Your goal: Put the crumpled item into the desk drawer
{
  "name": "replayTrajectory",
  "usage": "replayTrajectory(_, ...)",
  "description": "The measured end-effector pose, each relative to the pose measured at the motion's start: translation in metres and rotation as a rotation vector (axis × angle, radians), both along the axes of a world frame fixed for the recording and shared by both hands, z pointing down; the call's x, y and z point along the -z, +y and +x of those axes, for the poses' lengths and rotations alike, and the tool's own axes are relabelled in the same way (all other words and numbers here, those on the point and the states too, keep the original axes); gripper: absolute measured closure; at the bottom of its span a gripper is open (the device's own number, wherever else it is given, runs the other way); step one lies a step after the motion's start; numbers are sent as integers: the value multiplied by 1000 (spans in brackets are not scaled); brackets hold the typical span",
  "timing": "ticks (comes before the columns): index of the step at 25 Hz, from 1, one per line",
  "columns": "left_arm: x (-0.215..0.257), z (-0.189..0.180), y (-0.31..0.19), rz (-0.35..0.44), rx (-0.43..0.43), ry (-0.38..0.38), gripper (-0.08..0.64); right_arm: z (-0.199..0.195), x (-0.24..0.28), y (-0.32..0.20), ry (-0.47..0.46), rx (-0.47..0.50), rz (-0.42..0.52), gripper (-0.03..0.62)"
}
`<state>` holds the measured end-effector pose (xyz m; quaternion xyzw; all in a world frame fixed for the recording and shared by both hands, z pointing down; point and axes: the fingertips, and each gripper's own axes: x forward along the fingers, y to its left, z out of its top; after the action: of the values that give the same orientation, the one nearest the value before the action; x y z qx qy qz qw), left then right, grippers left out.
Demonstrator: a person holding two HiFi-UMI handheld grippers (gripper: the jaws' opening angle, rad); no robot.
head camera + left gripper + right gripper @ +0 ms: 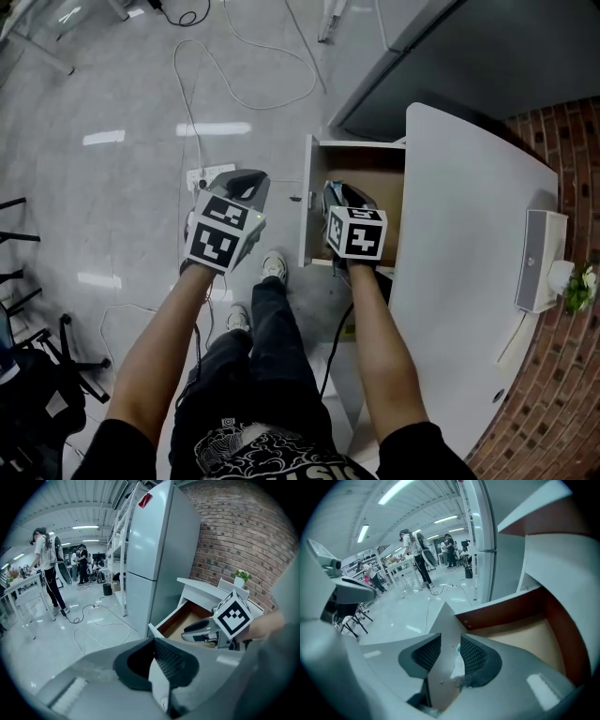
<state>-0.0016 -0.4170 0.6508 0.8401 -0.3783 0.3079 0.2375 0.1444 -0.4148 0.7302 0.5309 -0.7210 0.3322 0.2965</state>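
The desk drawer (306,202) stands pulled out, its brown floor (525,639) bare. My right gripper (342,192) hangs over the drawer's near left corner. In the right gripper view its jaws (451,641) stand apart, with a small white crumpled item (457,667) in the gap. The item rests against the right pad only and does not touch the left pad. My left gripper (248,180) is held over the floor, left of the drawer front, with nothing in it. Its jaws (153,641) look closed. From there I see the drawer (180,623) and the right gripper (197,631).
The white desk top (469,253) lies to the right, bearing a white box (539,258) and a small plant (581,286). A grey refrigerator (154,559) stands just beyond the drawer. A power strip (208,175) and cables lie on the floor. People (44,564) stand far back.
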Motion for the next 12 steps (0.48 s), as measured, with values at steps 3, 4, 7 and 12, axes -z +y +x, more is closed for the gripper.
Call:
replayTrajectory(3,21,-4,-8,22,12,6,560,-8,25,-8,-12,13,26,462)
replayTrajectory(4,29,-5,-11,31,18,10,560,-11,34,-10,-16,21,33,462)
replayTrajectory(7,53,-13,-21,58,44,21,560,-21,61,-17,-18,61,58,462)
replayTrajectory(12,90,-23,-32,88,71,27,560,-34,110,-31,-34,90,115,475)
